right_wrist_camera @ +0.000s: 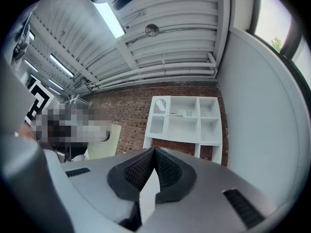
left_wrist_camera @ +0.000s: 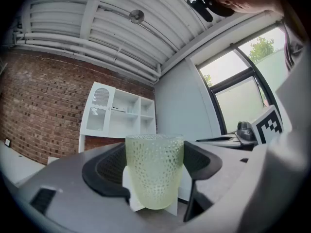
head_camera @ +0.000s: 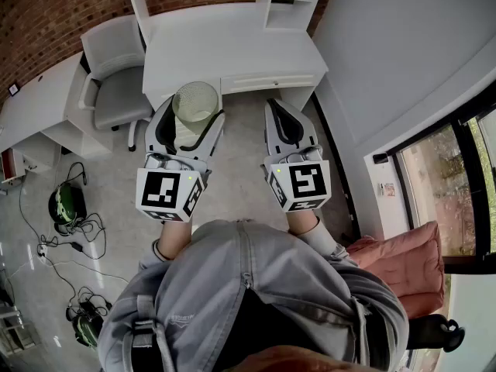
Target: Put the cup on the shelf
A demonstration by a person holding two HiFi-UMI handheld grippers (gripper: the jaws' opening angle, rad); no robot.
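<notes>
A pale green dimpled cup (head_camera: 194, 101) stands upright between the jaws of my left gripper (head_camera: 191, 118), which is shut on it; in the left gripper view the cup (left_wrist_camera: 154, 171) fills the gap between the black pads. My right gripper (head_camera: 280, 113) is shut with nothing in it, its pads meeting in the right gripper view (right_wrist_camera: 154, 165). The white shelf unit (right_wrist_camera: 184, 121) with open compartments stands against the brick wall ahead, also seen in the left gripper view (left_wrist_camera: 119, 114). Both grippers are held up, well short of the shelf.
A white desk (head_camera: 232, 49) lies below and ahead, with a grey office chair (head_camera: 116, 84) to its left. Cables and gear (head_camera: 70, 208) lie on the floor at left. A white wall and a window (head_camera: 442, 169) run along the right.
</notes>
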